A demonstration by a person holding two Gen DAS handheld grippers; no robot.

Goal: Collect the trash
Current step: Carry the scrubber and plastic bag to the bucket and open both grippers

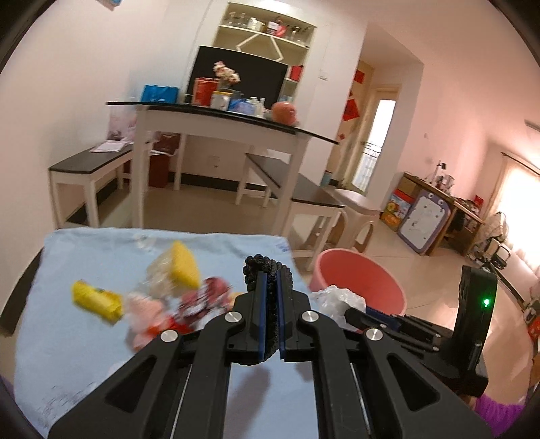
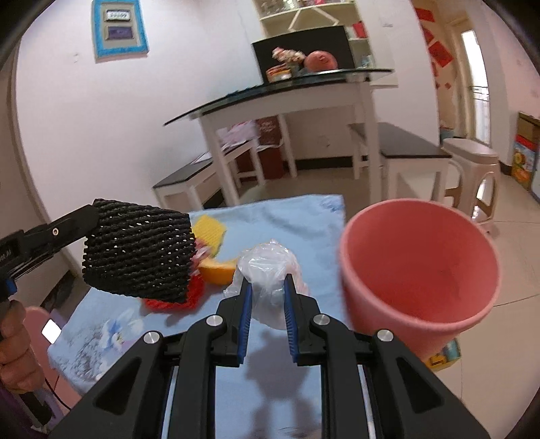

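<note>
I am working over a bench draped in a pale blue cloth (image 2: 293,219), its near left part printed with flowers. Beyond it stands a white table with a dark glass top (image 1: 216,118), crowded with tins, bottles, a flower bunch and an orange round thing; dark-topped white side benches sit either side of that table, a beige plastic stool (image 2: 472,169) stands on the tiled floor to the right, and a blue-framed picture (image 2: 119,27) hangs on the pink wall.

My left hand-held gripper (image 1: 271,287) is clenched on a black foam net sleeve (image 2: 138,256); from the right wrist view the sleeve sticks out past the fingers, its long axis running roughly level from left to right, its open end toward the litter. My right hand-held gripper (image 2: 266,287) is grasping a crumpled clear plastic bag (image 2: 266,260), which bulges up and forward from between the blue pads.

A pink bucket (image 2: 422,266) stands just beside the bench's right edge, mouth tilted toward me in the right wrist view. The rest of the trash lies on the cloth: yellow wrappers (image 1: 98,300), a yellow foam piece (image 1: 184,263), a clear wrapper, pink and red packets, a red net (image 2: 168,304), an orange peel (image 2: 216,270)
</note>
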